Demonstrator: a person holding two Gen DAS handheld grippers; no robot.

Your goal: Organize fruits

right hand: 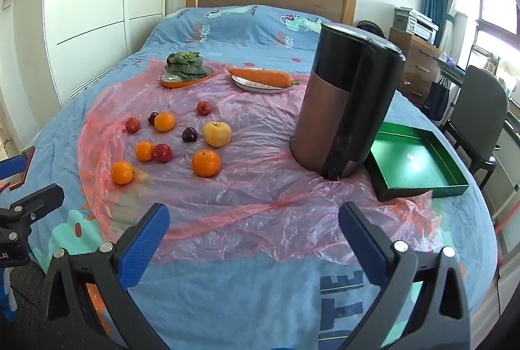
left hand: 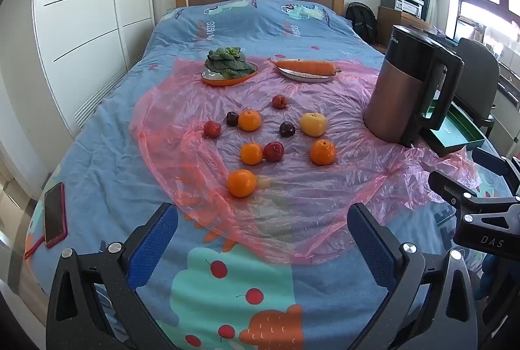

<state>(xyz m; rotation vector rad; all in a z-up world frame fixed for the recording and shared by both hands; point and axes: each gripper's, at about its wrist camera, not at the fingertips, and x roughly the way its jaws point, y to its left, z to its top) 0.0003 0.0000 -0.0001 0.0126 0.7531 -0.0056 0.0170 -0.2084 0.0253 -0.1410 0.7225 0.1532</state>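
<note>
Several fruits lie loose on a pink plastic sheet (left hand: 292,203) on the bed: oranges, the nearest one (left hand: 241,183) (right hand: 122,173) in front, small red apples (left hand: 273,151), dark plums (left hand: 287,129) and a yellow apple (left hand: 312,124) (right hand: 216,133). An empty green tray (right hand: 419,164) sits at the right, behind the kettle in the left wrist view (left hand: 455,138). My left gripper (left hand: 263,226) is open and empty, just short of the nearest orange. My right gripper (right hand: 253,223) is open and empty over the sheet's near edge.
A tall copper and black kettle (left hand: 409,83) (right hand: 344,103) stands between the fruits and the tray. A plate of greens (left hand: 229,67) and a plate with a carrot (left hand: 307,69) sit behind the fruits. A red phone (left hand: 55,215) lies at the bed's left edge.
</note>
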